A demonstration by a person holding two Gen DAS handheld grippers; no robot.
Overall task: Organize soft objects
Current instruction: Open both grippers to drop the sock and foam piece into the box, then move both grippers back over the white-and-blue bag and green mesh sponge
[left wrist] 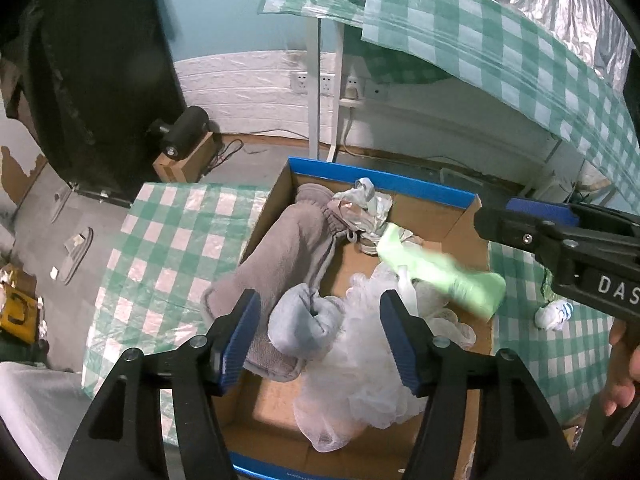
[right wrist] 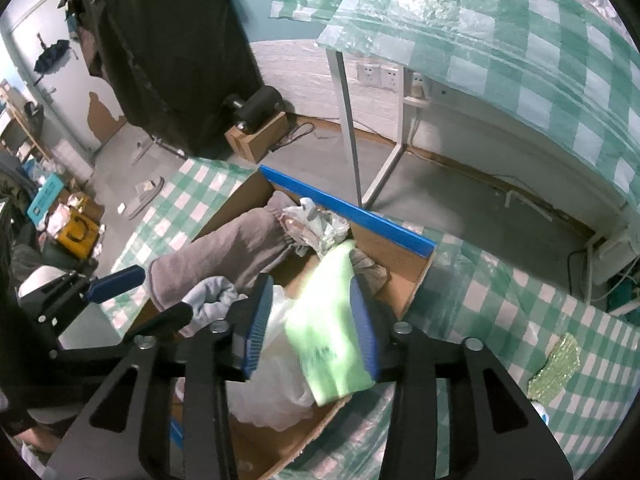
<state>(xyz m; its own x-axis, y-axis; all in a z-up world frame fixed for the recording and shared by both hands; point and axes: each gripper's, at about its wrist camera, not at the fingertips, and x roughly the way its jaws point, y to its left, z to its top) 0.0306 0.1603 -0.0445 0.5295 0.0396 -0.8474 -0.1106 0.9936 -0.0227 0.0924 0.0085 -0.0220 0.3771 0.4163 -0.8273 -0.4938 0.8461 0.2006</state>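
**Green sock dropping into the box as both sets of fingers stand apart**

The desk (left wrist: 172,240), covered in a green-and-white checked cloth, carries a shallow cardboard box (left wrist: 436,210) with a blue rim, and that box is evidently the collecting place: the soft things are gathered inside it rather than spread over the cloth. Ahead of the left gripper (left wrist: 320,336) and stretching away from its fingers lies a long grey fleece piece (left wrist: 280,248), the largest item, laid along the box's left wall. Directly between and beyond the left fingers sits a pale blue cloth bundle (left wrist: 306,322), resting on the grey fleece's near end. To the right of that bundle, under the right-hand finger, a white mesh bath pouf (left wrist: 360,376) fills the near corner of the box. At the far end, well beyond the fingertips, a crumpled grey-and-white wad (left wrist: 366,208) lies against the back wall.

The green sock (right wrist: 332,320) is blurred, judged to be falling or slipping loose over the pouf. It hangs between the fingers of the right gripper (right wrist: 314,320); it lies against the right-hand pad while a gap shows beside the left-hand one, so the hold looks released rather than clamped.

The left fingers stand moderately wide with nothing pinched; the blue bundle lies below their gap, untouched as far as can be seen.

Right of the right gripper, outside the box, a small white balled sock (left wrist: 554,314) lies on the cloth, likely yet to be sorted.
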